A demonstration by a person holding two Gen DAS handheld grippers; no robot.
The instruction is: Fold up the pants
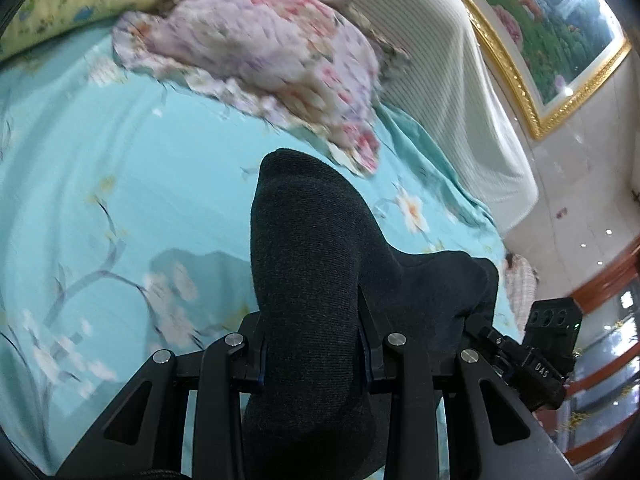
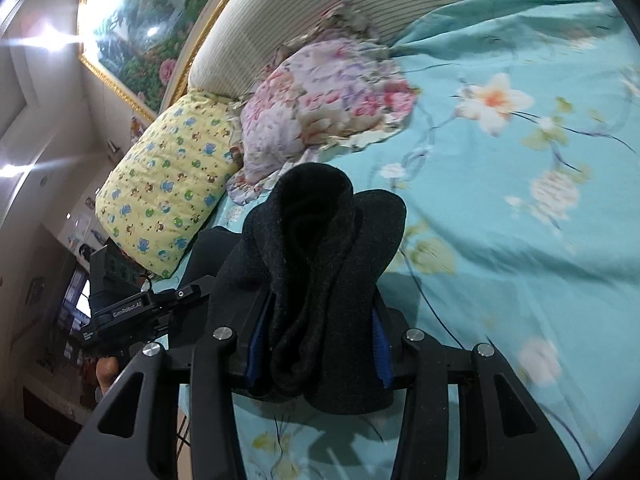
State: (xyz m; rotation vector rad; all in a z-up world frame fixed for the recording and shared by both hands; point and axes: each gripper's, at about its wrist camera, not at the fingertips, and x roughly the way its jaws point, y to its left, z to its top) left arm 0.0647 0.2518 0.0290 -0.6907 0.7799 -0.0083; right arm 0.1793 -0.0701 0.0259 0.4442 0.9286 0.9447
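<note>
Pants (image 1: 316, 264): dark charcoal knit, bunched and lifted off the turquoise bedsheet (image 1: 120, 200), strung between both tools.
Left gripper (image 1: 314, 344): jaws narrow, clamped on a thick fold of the pants; its fingertips are buried in the cloth.
Right gripper (image 2: 316, 332): jaws narrow too, gripping a rolled wad of the pants (image 2: 320, 248), blue pads just peeking out either side.
Hidden: legs and waistband can't be told apart; the cloth hangs down out of view at the near edge in both views.
Hard to make out: the sheet's flower print is smeared by motion blur.
Beyond the pants: a floral pillow (image 1: 264, 48) at the far end, a yellow cartoon-print pillow (image 2: 168, 184) to its left, the ribbed headboard (image 1: 440, 60) and a gold-framed painting (image 1: 560, 32) behind them.
Across the way: each view catches the other gripper beside the cloth, with a bit of hand (image 2: 106, 372) under the left one.
</note>
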